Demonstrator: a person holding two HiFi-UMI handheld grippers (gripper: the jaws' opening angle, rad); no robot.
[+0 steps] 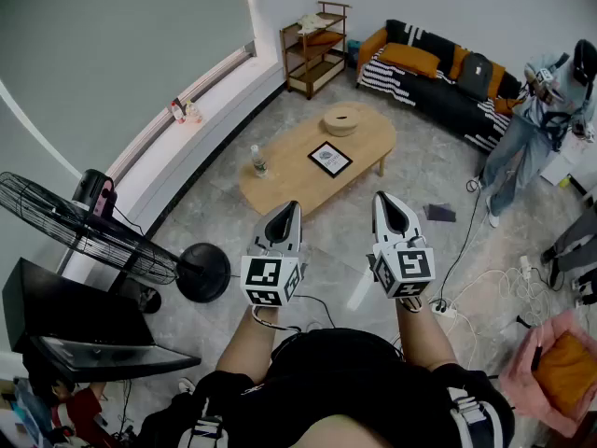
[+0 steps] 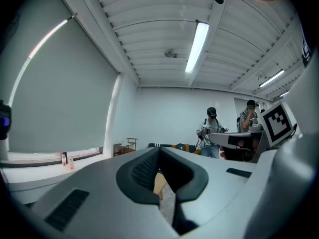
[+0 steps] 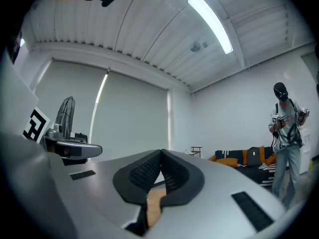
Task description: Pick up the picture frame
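Observation:
A black picture frame (image 1: 330,159) lies flat on the oval wooden coffee table (image 1: 289,180), well ahead of both grippers. My left gripper (image 1: 287,205) is held level at waist height, jaws shut and empty; its tip shows closed in the left gripper view (image 2: 159,151). Beside it my right gripper (image 1: 385,198) is likewise shut with nothing in it, tips meeting in the right gripper view (image 3: 160,153). Both point toward the table, a good stretch short of it. The frame is hidden in both gripper views.
A water bottle (image 1: 258,161) and a round woven basket (image 1: 340,119) also stand on the table. A standing fan (image 1: 89,227) is at the left, a sofa (image 1: 438,77) and wooden shelf (image 1: 315,47) at the back. A person (image 1: 532,124) stands right; cables (image 1: 485,292) lie on the floor.

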